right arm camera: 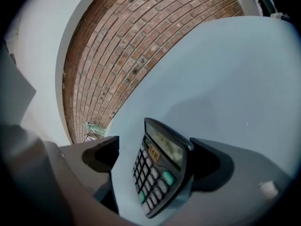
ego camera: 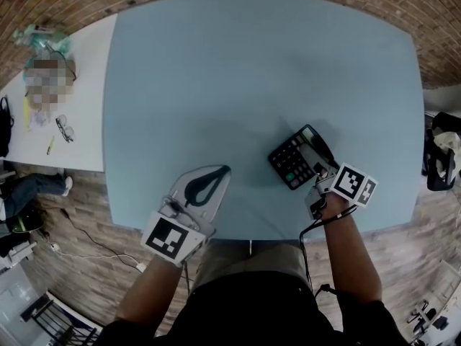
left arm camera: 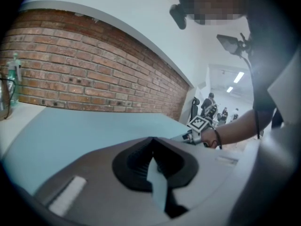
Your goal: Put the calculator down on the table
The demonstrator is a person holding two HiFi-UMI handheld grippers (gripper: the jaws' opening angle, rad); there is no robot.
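Lying on table (ego camera: 216, 71) in head view, calculator (ego camera: 297, 158), right tongs (right arm camera: 155, 146) open around it, left tongs (left arm camera: 151, 140) closed, empty.

- The head view looks steeply down from above the person onto the whole table (ego camera: 216, 71), with the near edge lowest.
- The left claw view rides low behind the left claw (left arm camera: 151, 142) and faces across the table toward the brick wall (left arm camera: 94, 84).
- The right claw view sits close behind the right claw (right arm camera: 154, 149), tilted down at the table.
- All three views share the table top, and the left claw view also catches the right claw.
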